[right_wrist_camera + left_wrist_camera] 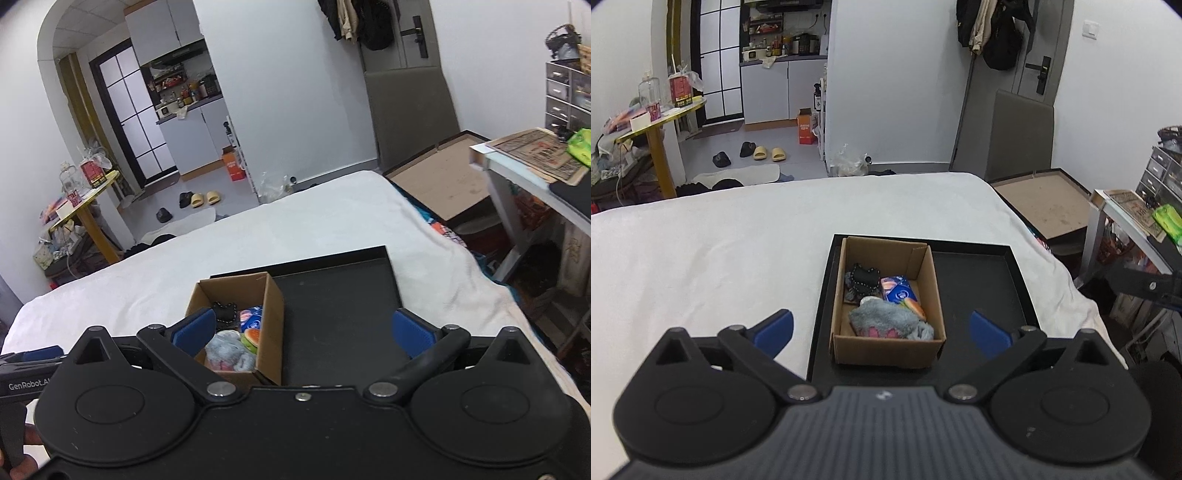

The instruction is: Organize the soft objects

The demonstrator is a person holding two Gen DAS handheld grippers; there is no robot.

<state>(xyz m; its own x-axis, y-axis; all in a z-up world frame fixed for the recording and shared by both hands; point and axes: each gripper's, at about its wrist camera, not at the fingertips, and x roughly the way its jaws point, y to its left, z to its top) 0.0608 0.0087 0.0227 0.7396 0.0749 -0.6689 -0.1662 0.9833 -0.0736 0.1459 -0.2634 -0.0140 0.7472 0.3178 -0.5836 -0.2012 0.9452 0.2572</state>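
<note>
A small cardboard box [925,345] [271,321] stands in the left part of a black tray [982,280] [340,314] on the white bed. Inside it lie a grey fluffy cloth with pink spots [886,323] [231,354], a blue tissue pack [899,291] [251,319], a black studded piece [864,277] [225,314] and a small orange and green soft toy [914,306] [251,338]. My left gripper [882,330] hangs open above the box's near side, nothing between its blue pads. My right gripper [303,332] is open too, over the box's right wall, holding nothing.
The white bed cover [720,251] [332,225] spreads left and beyond the tray. A flat cardboard sheet [1045,203] and a desk with papers [535,155] stand to the right. A yellow round table [661,122] and slippers [768,152] are on the floor past the bed.
</note>
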